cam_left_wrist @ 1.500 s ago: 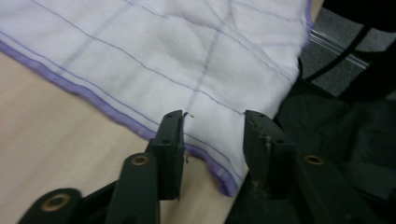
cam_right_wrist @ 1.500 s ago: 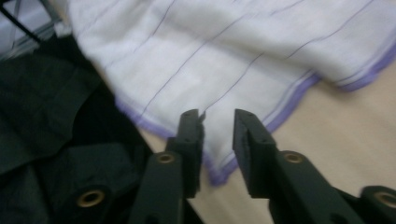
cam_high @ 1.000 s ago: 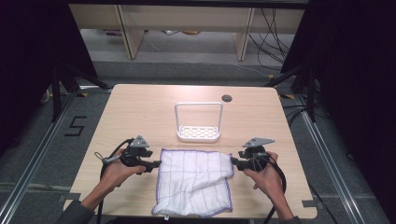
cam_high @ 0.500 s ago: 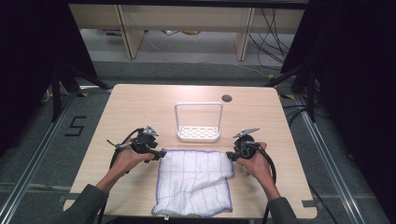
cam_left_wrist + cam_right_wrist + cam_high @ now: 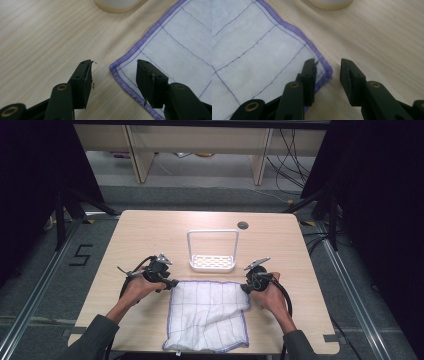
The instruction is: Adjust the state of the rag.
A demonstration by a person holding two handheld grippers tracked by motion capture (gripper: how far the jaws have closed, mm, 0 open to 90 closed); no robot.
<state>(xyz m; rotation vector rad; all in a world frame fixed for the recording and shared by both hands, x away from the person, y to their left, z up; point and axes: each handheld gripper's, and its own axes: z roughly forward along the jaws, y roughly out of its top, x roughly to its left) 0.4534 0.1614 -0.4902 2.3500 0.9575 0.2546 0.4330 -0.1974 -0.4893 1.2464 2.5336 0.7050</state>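
High view: the white cloth with purple stitched edging (image 5: 207,315) lies flat on the light wooden table (image 5: 150,235), the left gripper (image 5: 171,283) and right gripper (image 5: 246,289) at its two far corners; a white plastic rack with a wire hoop (image 5: 212,255) stands just beyond, nothing obstructing. Left gripper view: jaws spread, just been closing, straddling the cloth corner (image 5: 112,68), unpinched. Right gripper view: jaws parted, just been closing, astride the corner (image 5: 327,72), rack base (image 5: 329,3) ahead

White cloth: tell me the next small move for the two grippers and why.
Probably close both pairs of jaws on the far corners. The left gripper straddles one purple-hemmed corner of the white cloth, and the right gripper straddles the other. Both have just been closing, the corners between the jaws, but gaps remain beside each hem, so neither pinches yet.
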